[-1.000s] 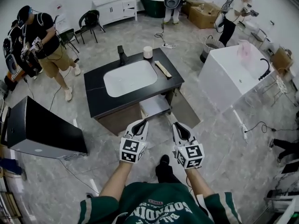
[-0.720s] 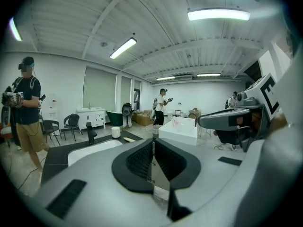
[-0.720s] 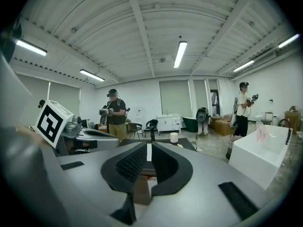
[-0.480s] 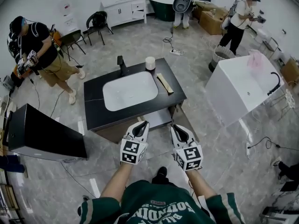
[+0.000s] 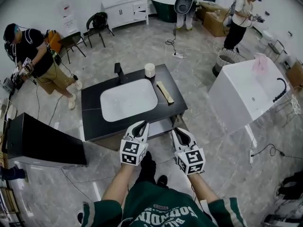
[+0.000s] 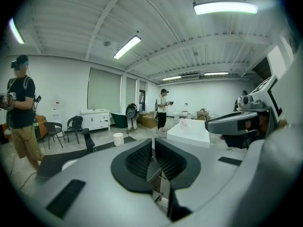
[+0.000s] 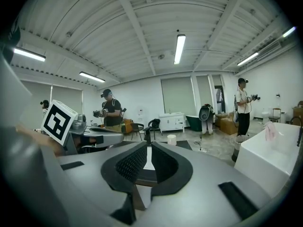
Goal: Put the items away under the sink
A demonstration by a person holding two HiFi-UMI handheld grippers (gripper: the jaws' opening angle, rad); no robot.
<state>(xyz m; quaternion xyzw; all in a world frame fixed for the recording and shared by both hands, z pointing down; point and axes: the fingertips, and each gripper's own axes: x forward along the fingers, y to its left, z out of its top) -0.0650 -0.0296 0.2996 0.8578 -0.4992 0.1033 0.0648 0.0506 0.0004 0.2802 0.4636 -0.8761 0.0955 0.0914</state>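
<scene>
**Two clenched grippers, both empty, in front of the black vanity**

Both tools sit low in the middle of my head view, side by side and well apart. The left gripper (image 5: 143, 123) has its jaws pressed together with nothing between them, and its own view (image 6: 153, 141) shows the same. The right gripper (image 5: 174, 130) is likewise closed on nothing (image 7: 147, 148). Their tips reach the near edge of the vanity (image 5: 94, 122), a black counter with a white basin (image 5: 129, 100) sunk in its middle. Below that edge, between the two grippers, what looks like a pale drawer (image 5: 160, 126) stands out from the cabinet front.

On the counter, right of the basin, lies a flat tan strip (image 5: 165, 92), just beside the rim. At the back edge stand a black faucet (image 5: 118, 70) and a white cup-shaped item (image 5: 149, 70), near each other. Neither gripper touches any of these.

Grey marbled floor (image 5: 57, 183) runs all round. A black box (image 5: 42, 141) sits at the lower left, and a white bathtub (image 5: 246, 93) with a black spout at the right. Beyond that, a person in a black shirt (image 5: 33, 56) stands at the upper left, with black chairs (image 5: 97, 22) near. Against the far wall is a white cabinet (image 5: 124, 7), and a person in a white shirt (image 5: 239, 15) stands at the upper right beside cardboard boxes (image 5: 215, 20).
</scene>
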